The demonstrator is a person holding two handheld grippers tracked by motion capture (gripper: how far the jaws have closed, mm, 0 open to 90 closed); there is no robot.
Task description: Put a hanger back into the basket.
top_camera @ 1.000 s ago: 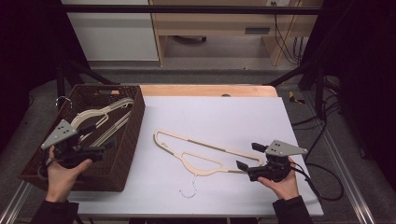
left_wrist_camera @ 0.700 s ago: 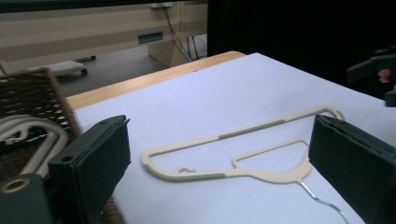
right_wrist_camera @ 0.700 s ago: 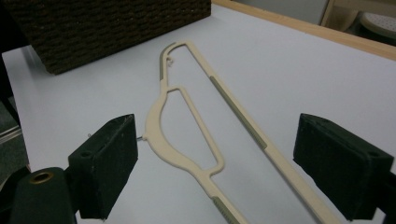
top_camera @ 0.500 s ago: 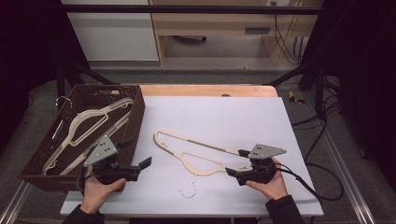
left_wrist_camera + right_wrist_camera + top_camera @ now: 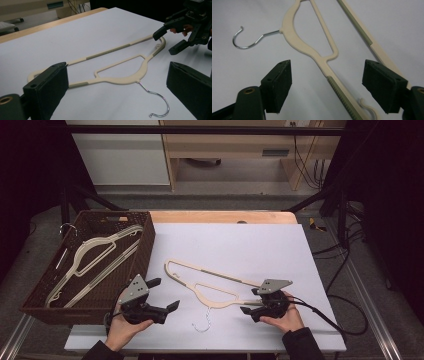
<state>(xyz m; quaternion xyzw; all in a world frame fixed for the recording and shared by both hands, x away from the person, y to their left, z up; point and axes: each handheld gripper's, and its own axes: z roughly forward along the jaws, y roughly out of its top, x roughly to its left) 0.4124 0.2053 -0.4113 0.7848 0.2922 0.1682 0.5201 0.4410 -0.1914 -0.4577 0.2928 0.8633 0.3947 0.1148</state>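
Note:
A cream plastic hanger (image 5: 210,287) with a metal hook (image 5: 202,325) lies flat on the white table top. My left gripper (image 5: 165,293) hovers open just left of the hook, near the basket's front corner. In the left gripper view the hanger (image 5: 120,80) lies ahead between the wide-apart jaws of that gripper (image 5: 117,92), and the right gripper (image 5: 167,42) shows at the hanger's far end. My right gripper (image 5: 249,301) is open at the hanger's right end. In the right gripper view the ribbed arm of the hanger (image 5: 297,37) runs between its jaws (image 5: 330,87), untouched.
A dark woven basket (image 5: 146,247) stands at the table's left edge and holds pale hangers (image 5: 90,255). A cable (image 5: 330,320) trails from the right gripper across the table's right side. Wooden furniture and black frame bars stand beyond the far edge.
My left gripper has left the basket and swung right onto the table beside the hanger's hook. My right gripper has edged left, so the hanger's end now lies between its jaws.

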